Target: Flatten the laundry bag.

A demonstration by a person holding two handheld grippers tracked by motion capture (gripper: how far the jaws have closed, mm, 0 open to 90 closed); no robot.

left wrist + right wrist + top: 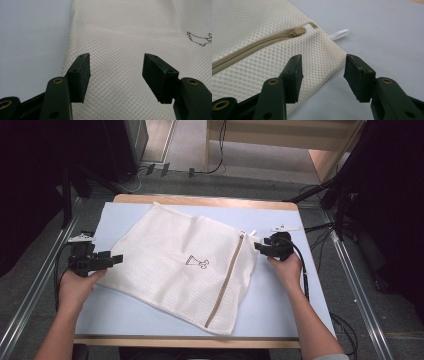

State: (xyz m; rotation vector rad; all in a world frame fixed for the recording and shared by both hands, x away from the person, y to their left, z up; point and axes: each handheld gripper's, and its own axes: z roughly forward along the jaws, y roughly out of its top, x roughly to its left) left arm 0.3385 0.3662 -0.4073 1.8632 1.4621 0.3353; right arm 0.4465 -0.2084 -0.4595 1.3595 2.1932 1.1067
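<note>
A white mesh laundry bag [180, 265] lies flat and askew on the pale blue table [280, 295]. A beige zipper [227, 277] runs along its right side, and a small black drawing [197, 262] marks its middle. My left gripper [114, 258] is open at the bag's left edge, its jaws spread over the mesh [117, 75]. My right gripper [260, 246] is open at the bag's right corner [332, 57], just below the zipper's closed end [298, 31] and a small white loop [340, 34].
A small white piece [285, 228] lies on the table behind my right gripper. Metal rails run along both sides of the table. Cables and dark stands sit on the floor beyond the far edge.
</note>
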